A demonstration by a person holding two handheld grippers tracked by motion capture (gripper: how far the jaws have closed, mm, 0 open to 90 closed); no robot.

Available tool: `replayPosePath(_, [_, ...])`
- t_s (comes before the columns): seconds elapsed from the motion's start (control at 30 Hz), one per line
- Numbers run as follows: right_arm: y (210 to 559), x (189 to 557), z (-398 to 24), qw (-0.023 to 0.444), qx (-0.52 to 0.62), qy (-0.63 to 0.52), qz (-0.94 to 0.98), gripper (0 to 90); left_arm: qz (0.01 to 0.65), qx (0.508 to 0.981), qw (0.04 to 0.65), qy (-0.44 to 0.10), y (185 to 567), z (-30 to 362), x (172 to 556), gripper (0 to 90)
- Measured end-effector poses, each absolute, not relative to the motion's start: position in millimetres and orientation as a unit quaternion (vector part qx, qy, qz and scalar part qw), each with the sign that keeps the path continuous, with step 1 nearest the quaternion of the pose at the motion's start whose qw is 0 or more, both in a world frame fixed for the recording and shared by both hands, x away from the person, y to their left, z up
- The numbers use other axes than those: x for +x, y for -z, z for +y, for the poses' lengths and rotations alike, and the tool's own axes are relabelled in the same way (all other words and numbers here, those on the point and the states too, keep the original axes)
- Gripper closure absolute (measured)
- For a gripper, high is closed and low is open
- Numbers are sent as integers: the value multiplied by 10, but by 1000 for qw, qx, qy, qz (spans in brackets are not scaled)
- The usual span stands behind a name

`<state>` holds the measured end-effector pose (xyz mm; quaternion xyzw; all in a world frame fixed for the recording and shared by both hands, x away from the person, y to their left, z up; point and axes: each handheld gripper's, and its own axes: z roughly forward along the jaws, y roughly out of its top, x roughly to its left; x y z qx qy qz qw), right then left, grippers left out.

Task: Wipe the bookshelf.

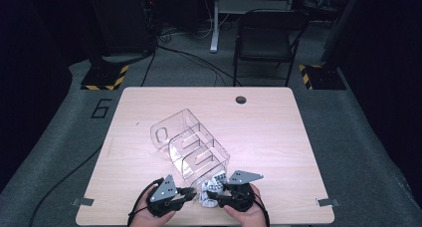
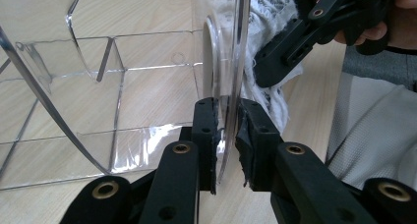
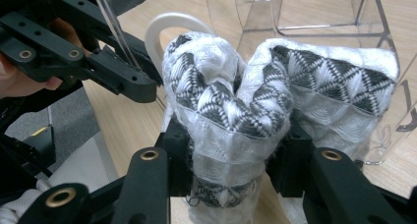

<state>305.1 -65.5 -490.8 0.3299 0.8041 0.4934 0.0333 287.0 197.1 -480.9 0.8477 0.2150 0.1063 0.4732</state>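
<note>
At the frame's bottom centre, my left gripper (image 2: 227, 135) clamps the stiff, slippery organizer (image 1: 191, 145) wall, my right gripper (image 3: 231, 160) squeezes the soft, light cloth (image 3: 236, 106) at its bunched middle.

One readable mark: a large dark numeral "6" (image 1: 101, 108) on the grey floor (image 1: 59, 137), just beside the table's (image 1: 278, 117) far left corner in the high view. Black-and-yellow hazard stripes on the base plates of two stands, one left (image 1: 104, 78), one right (image 1: 318, 76), beyond the table; a warning pattern, no lettering. No brand, label or writing legible in the left gripper view or the right gripper view.
</note>
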Motion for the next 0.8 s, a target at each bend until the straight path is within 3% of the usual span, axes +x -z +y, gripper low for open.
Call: replayPosePath(0.8, [5001, 3078, -644, 28, 336, -477, 812, 593, 212, 847, 476, -103, 4807, 1977, 2864, 783])
